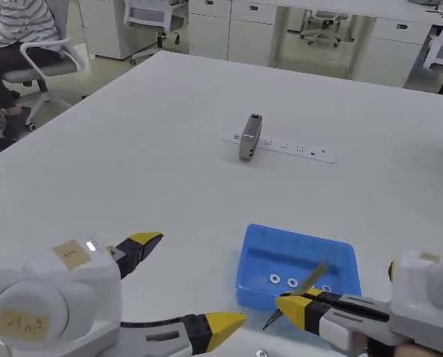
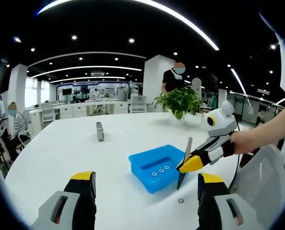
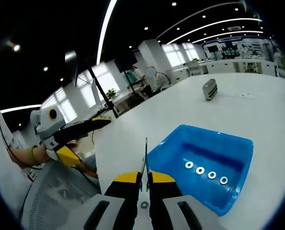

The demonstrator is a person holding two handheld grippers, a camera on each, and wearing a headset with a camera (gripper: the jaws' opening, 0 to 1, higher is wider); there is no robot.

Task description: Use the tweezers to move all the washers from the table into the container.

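A blue container [image 1: 260, 251] sits on the white table [image 1: 147, 149] and holds several washers [image 3: 205, 172]. One loose washer [image 3: 144, 204] lies on the table just in front of it, at the tweezers' tip, also visible in the left gripper view [image 2: 180, 200]. My right gripper [image 1: 295, 305] is shut on metal tweezers [image 1: 309, 280] that point down beside the container's near edge. In its own view the right gripper [image 3: 143, 176] holds the tweezers [image 3: 145, 158] upright. My left gripper [image 1: 182, 282] is open and holds nothing, to the left of the container.
A white power strip [image 1: 288, 147] with a grey device [image 1: 250, 137] standing on it lies mid-table. A person sits on an office chair [image 1: 39, 63] at the far left. A potted plant [image 2: 180, 101] stands at the table's far end.
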